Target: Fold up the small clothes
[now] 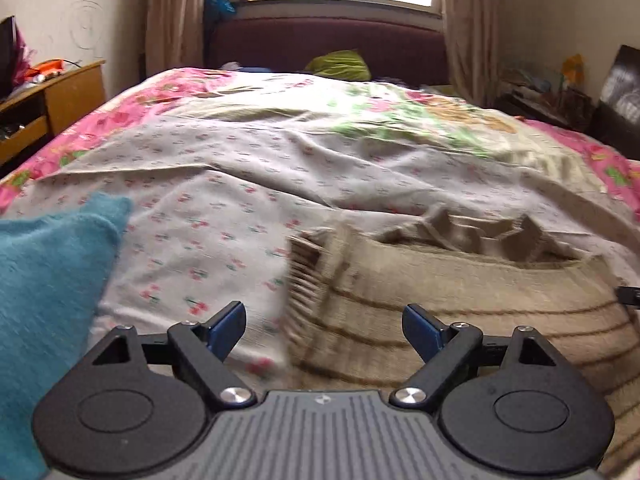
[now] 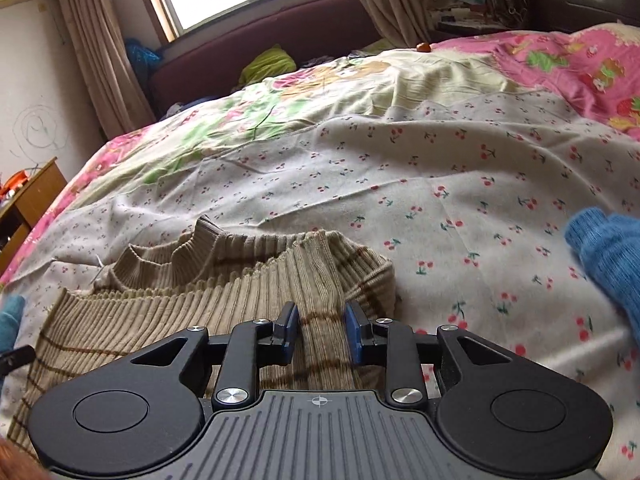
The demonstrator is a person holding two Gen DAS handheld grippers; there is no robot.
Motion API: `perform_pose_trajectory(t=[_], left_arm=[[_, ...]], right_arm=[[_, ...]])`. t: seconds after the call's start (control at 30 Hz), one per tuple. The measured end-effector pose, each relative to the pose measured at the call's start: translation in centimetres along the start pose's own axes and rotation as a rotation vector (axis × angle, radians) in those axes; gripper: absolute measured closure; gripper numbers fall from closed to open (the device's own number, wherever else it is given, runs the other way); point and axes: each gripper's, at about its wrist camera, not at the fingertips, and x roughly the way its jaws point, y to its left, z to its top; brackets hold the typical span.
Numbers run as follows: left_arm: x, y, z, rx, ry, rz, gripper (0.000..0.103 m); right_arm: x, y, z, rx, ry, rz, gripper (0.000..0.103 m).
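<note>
A small beige ribbed sweater with thin brown stripes lies on the cherry-print sheet; its collar points toward the headboard. My left gripper is wide open over the sweater's left edge, holding nothing. In the right wrist view the sweater lies ahead and left. My right gripper has its jaws partly closed, with a folded sleeve strip of the sweater running between them. I cannot tell whether the pads press the fabric.
A teal knit garment lies at the left; a blue knit one lies at the right of the right wrist view. A wooden nightstand stands left of the bed. A green bundle lies by the maroon headboard.
</note>
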Motion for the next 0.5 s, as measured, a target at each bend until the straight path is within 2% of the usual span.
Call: perform_pose_trajectory(t=[0.03,0.17,0.33,0.37,0.43,0.5], left_arm=[[0.6,0.5,0.2,-0.007,0.01,0.016,0.007],[2.8,1.3,0.4,-0.035,0.05,-0.009,0.007],[3.5,0.1,0.9,0.036,0.025,-0.018,0.007],[3.8,-0.2,1.0,0.054,0.031,-0.016,0.011],[4.6,-0.6,1.1,0.076,0.053,-0.016,0.028],[4.7,-0.5,1.2,0.064,0.064,-0.049,0.045]], right_arm=[[0.4,0.1,0.0,-0.006,0.004,-0.002,0.075],[1.0,0.3,0.3,-0.015,0.008,0.002,0.072],[1.7,0.4,0.6,-0.035,0.015,0.004,0.072],[1.9,0.6,0.6,-0.045,0.017,0.004,0.072],[2.1,0.9,0.8,-0.075,0.024,-0.002,0.072],[2.2,1.1,0.9,-0.097,0.028,-0.012,0.079]])
